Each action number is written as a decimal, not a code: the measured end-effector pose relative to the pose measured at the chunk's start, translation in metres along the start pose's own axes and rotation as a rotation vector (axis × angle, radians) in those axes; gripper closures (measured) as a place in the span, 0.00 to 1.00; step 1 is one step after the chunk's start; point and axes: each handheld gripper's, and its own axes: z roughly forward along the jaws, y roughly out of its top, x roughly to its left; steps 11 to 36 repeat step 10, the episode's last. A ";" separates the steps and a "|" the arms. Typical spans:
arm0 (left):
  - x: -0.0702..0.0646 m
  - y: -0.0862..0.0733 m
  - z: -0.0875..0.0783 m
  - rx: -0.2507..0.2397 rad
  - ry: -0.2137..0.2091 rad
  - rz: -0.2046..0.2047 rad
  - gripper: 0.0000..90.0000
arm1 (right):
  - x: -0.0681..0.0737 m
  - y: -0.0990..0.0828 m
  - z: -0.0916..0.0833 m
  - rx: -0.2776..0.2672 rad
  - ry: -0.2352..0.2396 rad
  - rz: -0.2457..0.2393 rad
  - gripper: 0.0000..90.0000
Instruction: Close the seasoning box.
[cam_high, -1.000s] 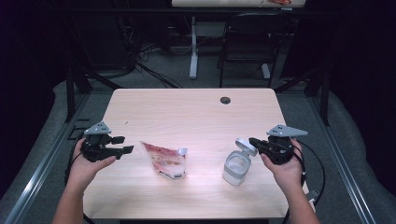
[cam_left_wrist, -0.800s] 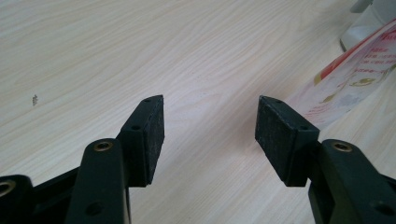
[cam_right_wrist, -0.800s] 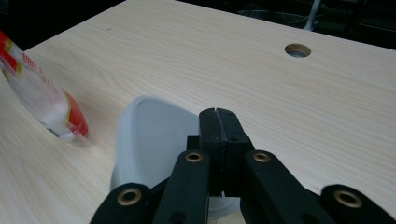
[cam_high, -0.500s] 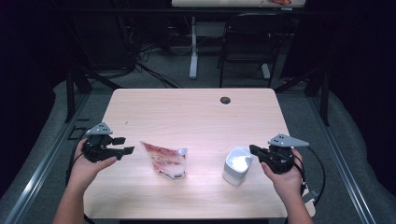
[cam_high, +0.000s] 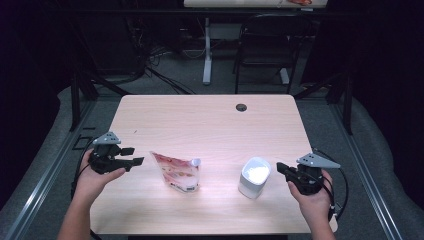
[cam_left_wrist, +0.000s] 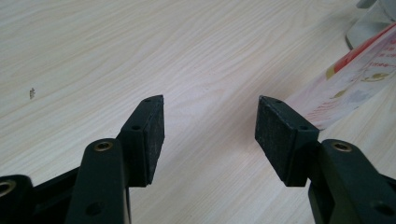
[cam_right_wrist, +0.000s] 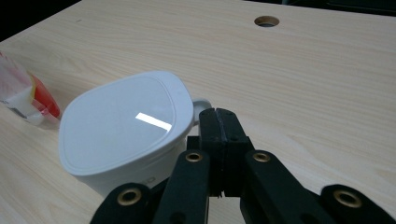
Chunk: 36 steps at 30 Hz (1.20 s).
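1. Right gripper (cam_right_wrist: 219, 122): jaws pressed together with nothing between them; tips just behind the small tab at the rim of the white lidded container (cam_right_wrist: 123, 128); close to it, contact not discernible.
2. White lidded container, in the high view (cam_high: 254, 176): upright on the table (cam_high: 210, 120), at the right of the near half, lid closed; risk of being nudged or tipped toward the pouch if shut jaws push forward against the rim; smooth glossy lid likely to let the pads slide off.
3. Left gripper (cam_left_wrist: 210, 133): jaws spread, empty, low over bare wood.
4. Red-and-white spouted pouch (cam_high: 177, 171): near the table's middle, between the two grippers, edge just beyond the left jaws; soft film liable to crumple or skid if pinched at one corner; possible leak if squeezed near the spout.
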 end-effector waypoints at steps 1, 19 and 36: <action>0.000 0.000 0.001 -0.003 0.001 -0.004 0.48 | -0.001 -0.002 0.001 0.006 0.002 0.002 1.00; 0.003 -0.002 0.001 -0.003 0.004 -0.014 0.48 | -0.005 -0.010 0.005 0.018 -0.033 0.004 0.97; 0.003 -0.002 0.001 -0.003 0.004 -0.014 0.48 | -0.005 -0.010 0.005 0.018 -0.033 0.004 0.97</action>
